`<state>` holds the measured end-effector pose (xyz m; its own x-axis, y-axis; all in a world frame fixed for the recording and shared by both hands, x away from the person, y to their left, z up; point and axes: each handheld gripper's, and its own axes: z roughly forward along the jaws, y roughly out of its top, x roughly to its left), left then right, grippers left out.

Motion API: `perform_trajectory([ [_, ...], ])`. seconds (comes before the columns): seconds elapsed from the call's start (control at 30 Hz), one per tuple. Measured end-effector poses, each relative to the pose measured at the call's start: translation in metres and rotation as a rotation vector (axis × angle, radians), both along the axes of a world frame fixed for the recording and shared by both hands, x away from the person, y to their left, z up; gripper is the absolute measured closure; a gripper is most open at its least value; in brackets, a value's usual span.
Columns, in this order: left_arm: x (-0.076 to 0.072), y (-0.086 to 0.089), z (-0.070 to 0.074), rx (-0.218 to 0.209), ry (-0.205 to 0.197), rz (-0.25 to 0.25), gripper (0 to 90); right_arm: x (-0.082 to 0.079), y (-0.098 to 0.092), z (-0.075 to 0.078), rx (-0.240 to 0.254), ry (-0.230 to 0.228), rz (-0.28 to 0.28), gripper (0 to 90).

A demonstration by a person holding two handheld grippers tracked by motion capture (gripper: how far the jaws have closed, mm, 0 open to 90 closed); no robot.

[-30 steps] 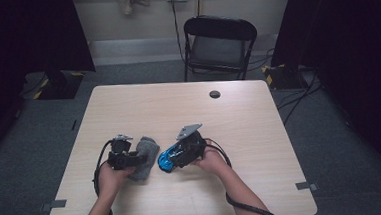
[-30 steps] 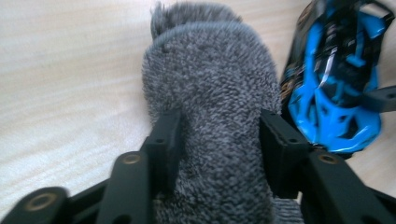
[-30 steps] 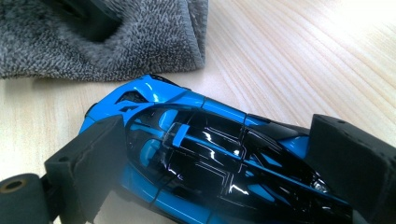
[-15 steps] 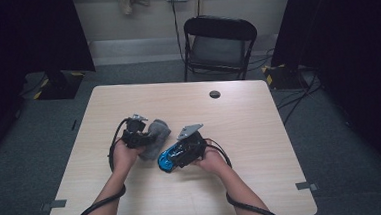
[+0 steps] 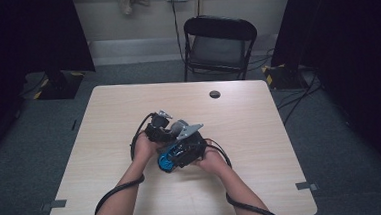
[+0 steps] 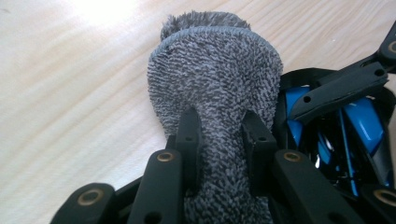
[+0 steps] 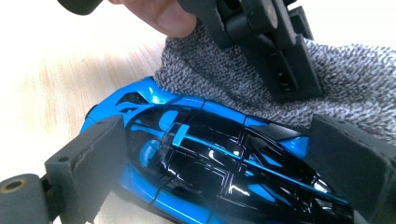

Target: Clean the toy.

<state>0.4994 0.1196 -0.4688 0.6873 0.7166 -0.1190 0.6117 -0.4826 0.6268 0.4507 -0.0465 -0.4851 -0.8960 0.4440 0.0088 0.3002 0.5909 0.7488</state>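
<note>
grey cloth (image 6: 215, 79) pinched between left gripper (image 6: 219, 135) jaws

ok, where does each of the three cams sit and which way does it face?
High view: above the person's side, facing forward and down on the table; forearms, both hands.
Left gripper view: rides the left gripper, jaws clamping the grey cloth.
Right gripper view: rides the right gripper, jaws around the blue toy car.
Shared: cloth, car.

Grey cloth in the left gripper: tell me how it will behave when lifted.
The grey cloth is probably floppy: it bunches where the left gripper pinches it. Its looped pile likely grips well. It looks light, and should drape over the blue toy car.
</note>
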Motion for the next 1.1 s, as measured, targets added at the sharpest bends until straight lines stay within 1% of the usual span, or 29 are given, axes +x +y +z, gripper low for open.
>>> perform_trajectory([
  [0.07, 0.000, 0.001, -0.001, -0.003, 0.016, 0.002, 73.0, 0.000, 0.000, 0.000, 0.003, -0.001, 0.001, 5.2],
  [0.1, -0.001, 0.001, -0.001, 0.005, 0.017, -0.004, 73.1, 0.000, 0.000, 0.000, 0.005, -0.002, 0.001, 5.2],
  [0.17, -0.003, 0.000, -0.001, 0.042, 0.002, -0.023, 73.5, 0.000, 0.000, -0.001, 0.006, -0.003, 0.000, 5.2],
  [0.3, -0.006, 0.002, 0.001, 0.062, 0.005, -0.039, 73.6, 0.000, -0.001, -0.001, 0.008, -0.005, 0.000, 5.2],
  [0.4, -0.008, 0.008, 0.000, 0.037, 0.020, -0.031, 73.8, 0.000, -0.001, -0.001, 0.007, -0.006, 0.001, 5.2],
  [0.57, -0.014, 0.017, 0.001, 0.023, 0.033, -0.024, 73.7, 0.000, 0.000, 0.000, 0.003, -0.005, 0.004, 5.2],
  [0.7, -0.020, 0.026, 0.001, 0.016, 0.032, -0.035, 73.8, 0.000, 0.000, 0.000, 0.000, -0.004, 0.003, 5.2],
  [0.73, -0.021, 0.028, 0.001, 0.011, 0.033, -0.030, 73.8, 0.000, 0.000, 0.000, 0.000, -0.005, 0.003, 5.2],
  [0.9, -0.027, 0.037, 0.003, 0.032, 0.042, -0.038, 73.7, 0.000, 0.001, 0.000, -0.007, -0.002, 0.001, 5.2],
  [0.93, -0.029, 0.039, 0.003, 0.033, 0.045, -0.031, 73.7, 0.000, 0.001, 0.001, -0.009, -0.001, 0.001, 5.2],
  [1.1, -0.038, 0.048, 0.004, 0.006, 0.052, -0.014, 73.8, 0.000, 0.001, 0.000, -0.008, -0.002, 0.000, 5.2],
])
